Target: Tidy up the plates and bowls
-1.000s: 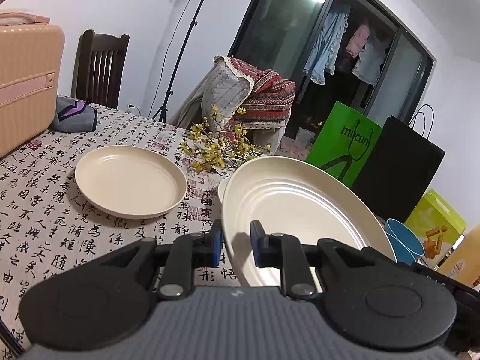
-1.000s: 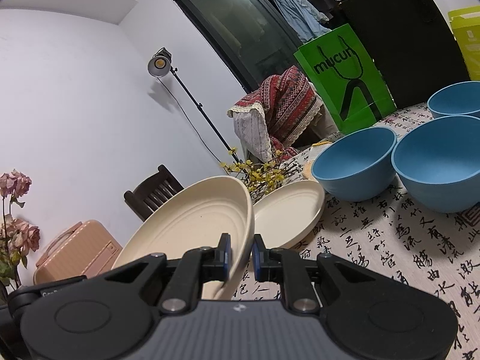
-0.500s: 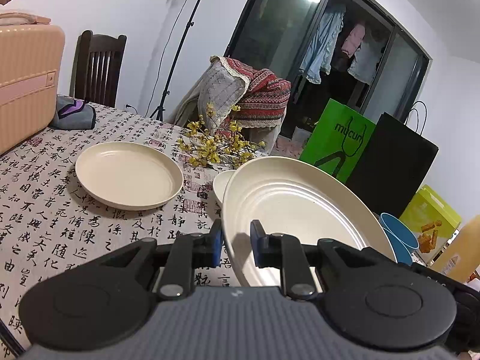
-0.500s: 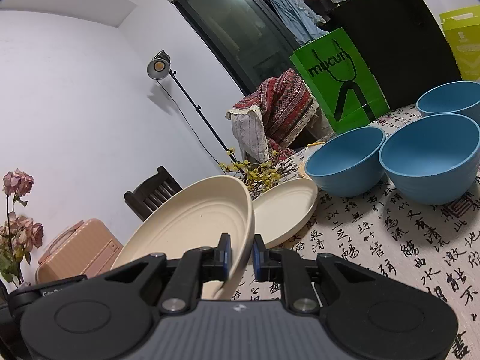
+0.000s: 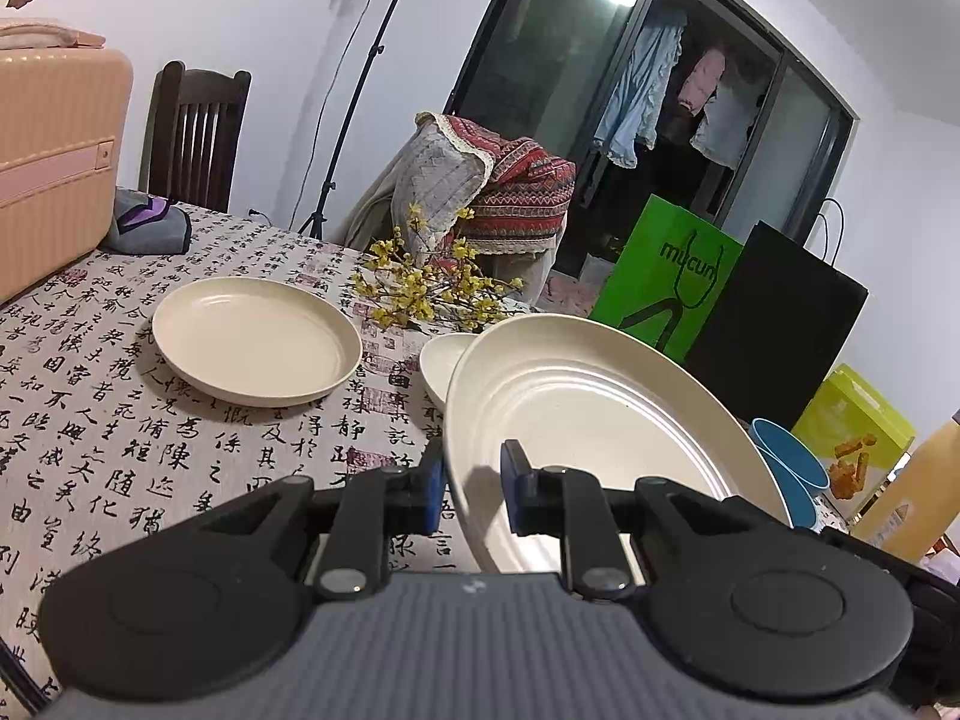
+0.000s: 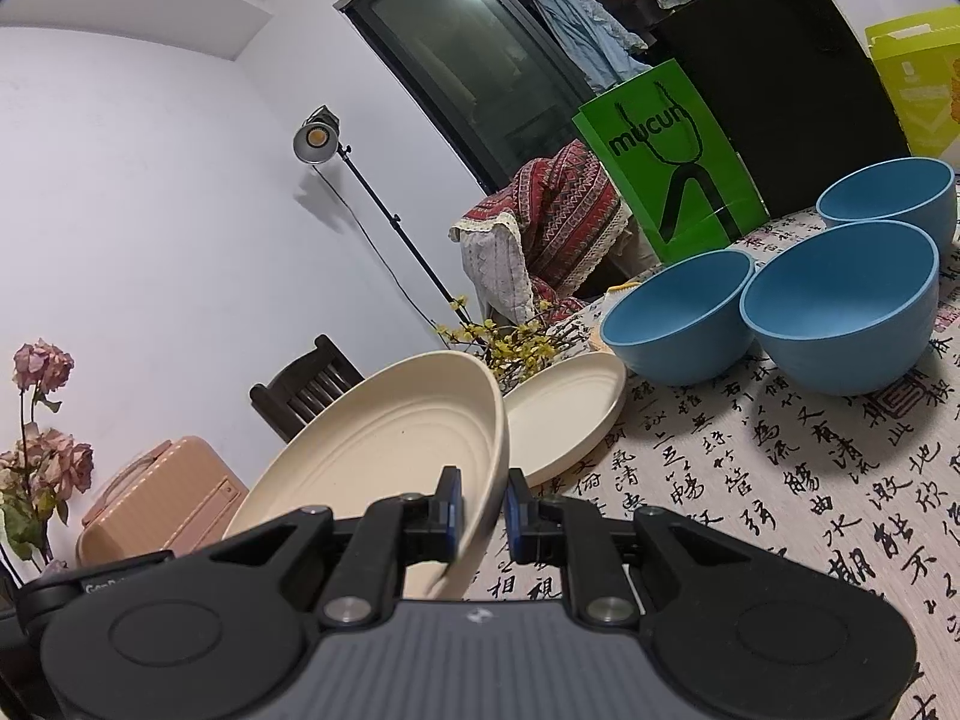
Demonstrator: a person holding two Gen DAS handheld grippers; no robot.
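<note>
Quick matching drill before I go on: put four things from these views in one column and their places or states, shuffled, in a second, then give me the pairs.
Things:
1. large cream plate
2. flat cream plate
3. blue bowls
4. green bag

Places or states:
A. standing upright at the far table edge
B. lying alone on the tablecloth, nothing touching it
C. tilted, its rim pinched by the left gripper and by the right gripper
D. a cluster of three, open side up

Pairs: 1-C, 2-B, 3-D, 4-A
</note>
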